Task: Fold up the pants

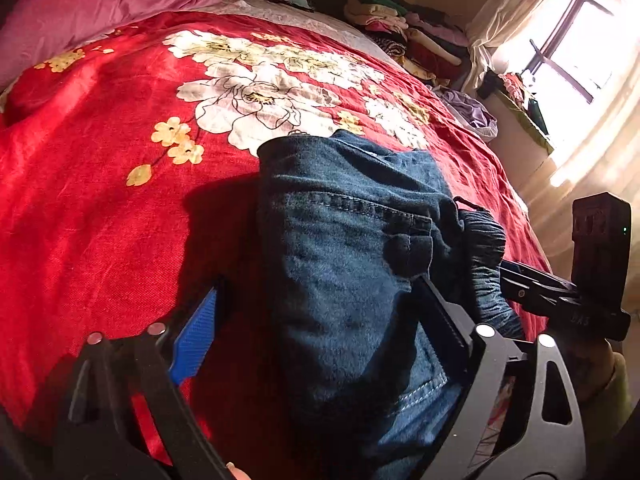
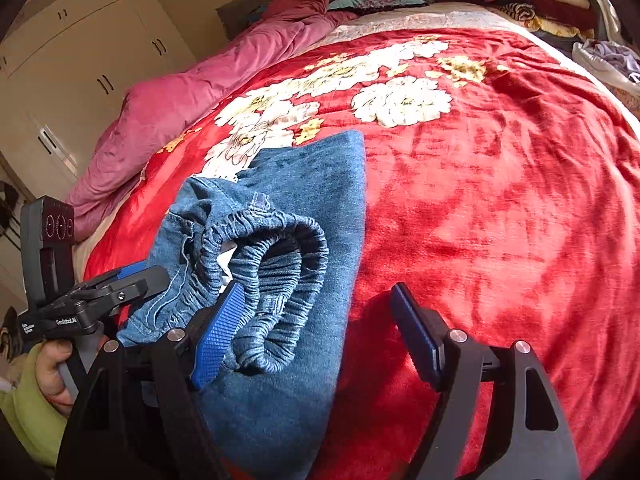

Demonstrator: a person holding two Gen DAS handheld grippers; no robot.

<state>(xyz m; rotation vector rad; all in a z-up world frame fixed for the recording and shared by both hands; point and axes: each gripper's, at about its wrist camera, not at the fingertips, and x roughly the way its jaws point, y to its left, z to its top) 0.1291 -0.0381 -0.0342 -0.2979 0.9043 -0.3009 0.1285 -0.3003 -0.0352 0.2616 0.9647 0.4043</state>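
Note:
Blue denim pants (image 1: 344, 264) lie folded in a narrow bundle on the red floral blanket (image 1: 100, 200). In the left wrist view my left gripper (image 1: 320, 320) is open, its jaws wide apart with the bundle lying between them. In the right wrist view the pants (image 2: 288, 264) show their elastic waistband (image 2: 276, 256) curled on top. My right gripper (image 2: 316, 332) is open, its left blue pad (image 2: 220, 332) resting against the waistband and its right pad (image 2: 416, 336) over bare blanket. The other gripper shows at each view's edge beside the pants.
A pink duvet (image 2: 180, 108) is bunched along the bed's far side. Stacked folded clothes (image 1: 400, 28) sit at the head of the bed. A window with curtains (image 1: 576, 52) is beyond the bed's edge. Wardrobe doors (image 2: 80, 60) stand behind the duvet.

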